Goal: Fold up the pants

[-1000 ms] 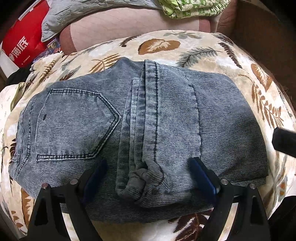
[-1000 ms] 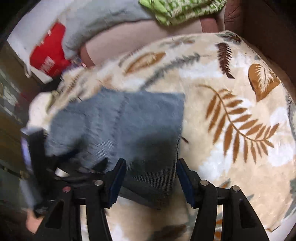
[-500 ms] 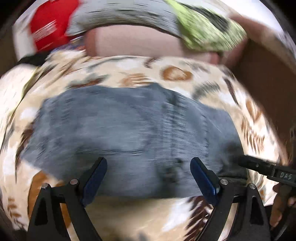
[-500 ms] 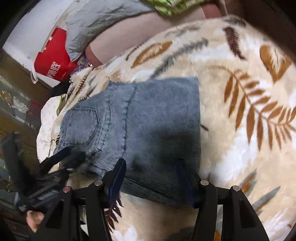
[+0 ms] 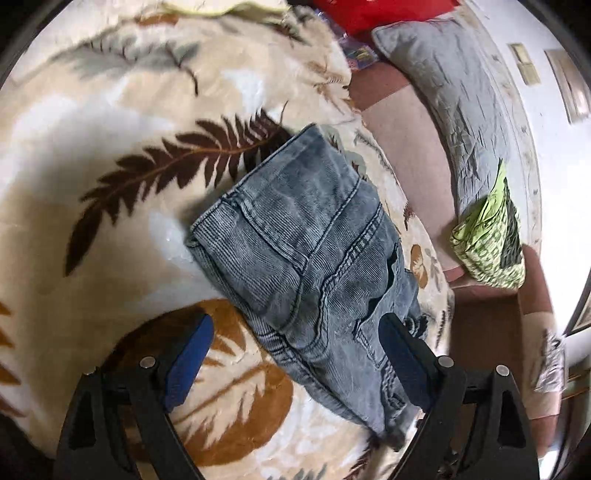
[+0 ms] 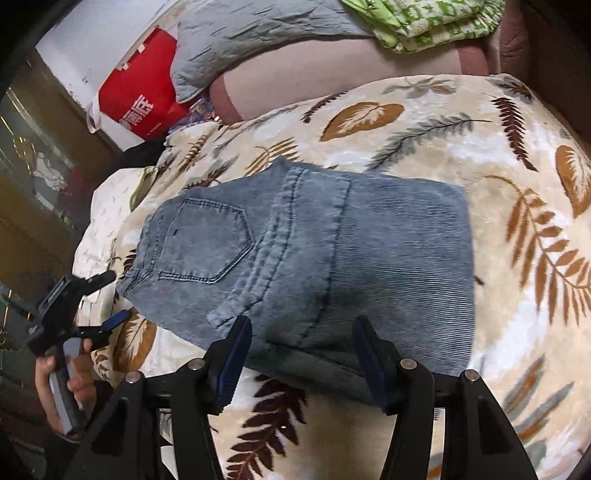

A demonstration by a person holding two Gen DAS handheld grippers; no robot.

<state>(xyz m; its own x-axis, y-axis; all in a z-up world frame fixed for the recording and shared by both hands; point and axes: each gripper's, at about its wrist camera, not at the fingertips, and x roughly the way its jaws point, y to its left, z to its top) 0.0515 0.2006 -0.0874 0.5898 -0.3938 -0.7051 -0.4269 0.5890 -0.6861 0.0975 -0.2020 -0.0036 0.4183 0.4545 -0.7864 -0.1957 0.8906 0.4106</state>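
Note:
Grey-blue corduroy pants (image 6: 314, 258) lie folded into a compact rectangle on a leaf-print blanket (image 6: 517, 177), back pocket up at the left. They also show in the left wrist view (image 5: 314, 266), seen from the waistband end. My right gripper (image 6: 303, 350) is open and empty over the pants' near edge. My left gripper (image 5: 291, 354) is open and empty at the pants' left end; it also shows in the right wrist view (image 6: 105, 302), held in a hand off the blanket's left side.
A grey pillow (image 6: 266, 40) and a folded green patterned cloth (image 6: 424, 18) lie on the pink sofa back (image 6: 332, 74). A red bag (image 6: 144, 96) stands at the back left. A dark cabinet (image 6: 33, 177) is at the left.
My left gripper has swung away from the pants' near edge to their left end and now views them lengthwise. My right gripper has drawn back a little, and the pants lie flat.

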